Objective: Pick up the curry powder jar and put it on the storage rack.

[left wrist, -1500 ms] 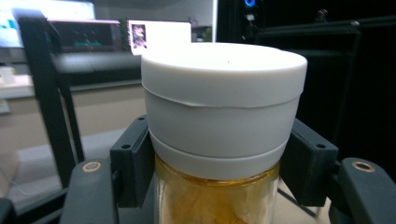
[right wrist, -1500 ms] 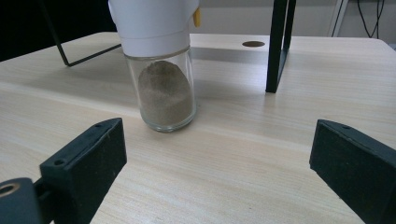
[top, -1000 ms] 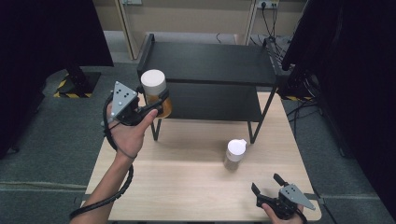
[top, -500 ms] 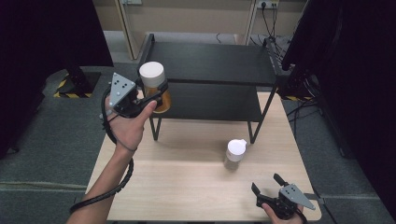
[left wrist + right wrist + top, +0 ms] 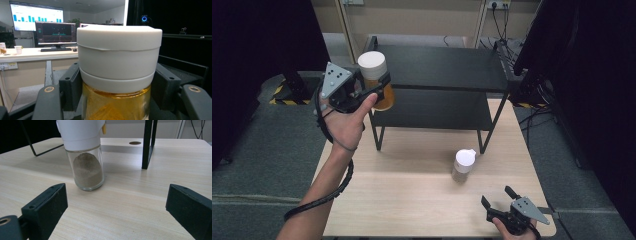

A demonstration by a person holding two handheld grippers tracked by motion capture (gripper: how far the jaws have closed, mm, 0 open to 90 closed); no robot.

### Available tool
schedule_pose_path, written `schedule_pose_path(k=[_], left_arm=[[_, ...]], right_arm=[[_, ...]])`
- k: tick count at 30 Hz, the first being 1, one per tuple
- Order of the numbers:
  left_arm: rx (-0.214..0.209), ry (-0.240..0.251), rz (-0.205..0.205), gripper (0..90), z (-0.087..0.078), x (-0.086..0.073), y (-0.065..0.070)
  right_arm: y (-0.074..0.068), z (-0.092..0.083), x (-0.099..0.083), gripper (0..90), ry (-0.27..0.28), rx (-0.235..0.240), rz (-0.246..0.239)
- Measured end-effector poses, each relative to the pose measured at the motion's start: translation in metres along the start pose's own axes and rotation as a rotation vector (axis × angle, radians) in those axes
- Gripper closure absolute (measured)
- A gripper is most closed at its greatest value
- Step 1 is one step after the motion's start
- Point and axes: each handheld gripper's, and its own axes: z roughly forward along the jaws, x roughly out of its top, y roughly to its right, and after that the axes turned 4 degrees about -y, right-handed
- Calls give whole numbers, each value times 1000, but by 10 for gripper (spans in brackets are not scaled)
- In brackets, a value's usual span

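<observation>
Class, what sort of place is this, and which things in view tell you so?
Probably a lab or office workroom: monitors showing charts on a desk, a black shelf rack on a wooden table, and wall sockets with cables.

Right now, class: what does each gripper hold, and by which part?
The left gripper holds the amber jar by its glass body, just under the white lid. The right gripper is open and holds nothing.

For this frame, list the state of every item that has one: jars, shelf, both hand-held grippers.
Amber jar with white lid: lidded, upright, lifted beside the shelf.
Small glass jar of brown powder, white cap: capped, upright on the table.
Black two-tier metal shelf: both tiers bare.
Left hand-held gripper: shut on the amber jar.
Right hand-held gripper: open, holding nothing.
</observation>
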Motion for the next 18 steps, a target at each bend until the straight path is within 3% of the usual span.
schedule_pose_path(k=[18], left_arm=[[57, -4, 0, 346, 22, 25, 1]], right_arm=[[1, 0, 0, 41, 2, 3, 4]])
